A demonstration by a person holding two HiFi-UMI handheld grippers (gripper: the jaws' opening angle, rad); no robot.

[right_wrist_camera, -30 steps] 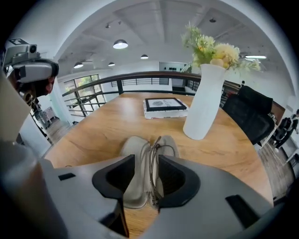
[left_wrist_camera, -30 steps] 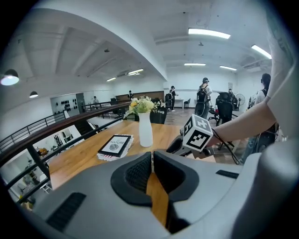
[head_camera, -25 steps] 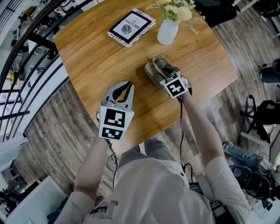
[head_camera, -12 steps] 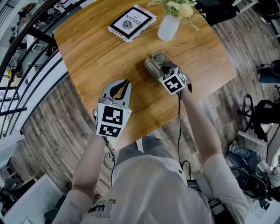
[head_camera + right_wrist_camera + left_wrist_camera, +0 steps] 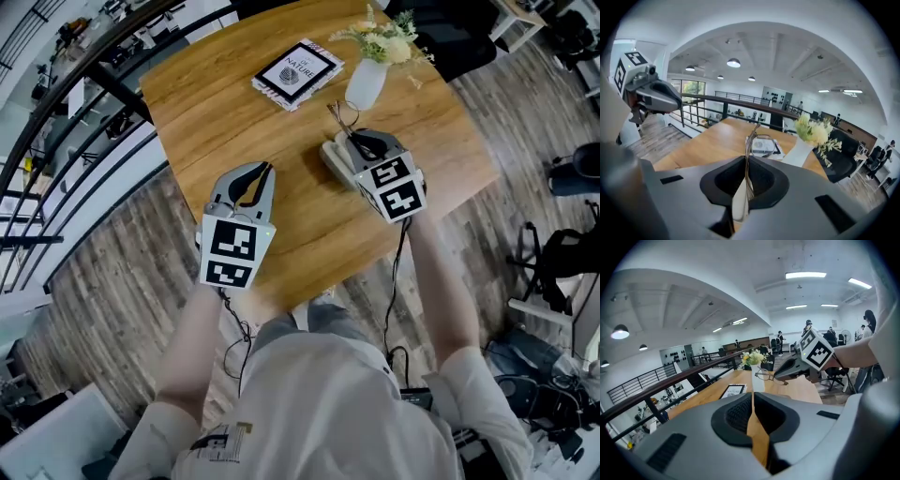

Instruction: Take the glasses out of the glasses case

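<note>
My right gripper is shut on one temple arm of the thin wire-rimmed glasses and holds them in the air above the grey glasses case, which lies open on the wooden table. In the right gripper view the temple runs up between the pads, with a lens beyond it. The left gripper view shows the glasses hanging from the right gripper. My left gripper hovers over the table's near left part, shut and holding nothing, well apart from the case.
A white vase with pale flowers stands just behind the case. A book lies at the back of the table. A dark railing runs along the left side, and wood flooring surrounds the table. Distant people stand in the hall.
My right gripper has risen from the case with the glasses in its jaws. My left gripper has also lifted a little and stayed shut.
</note>
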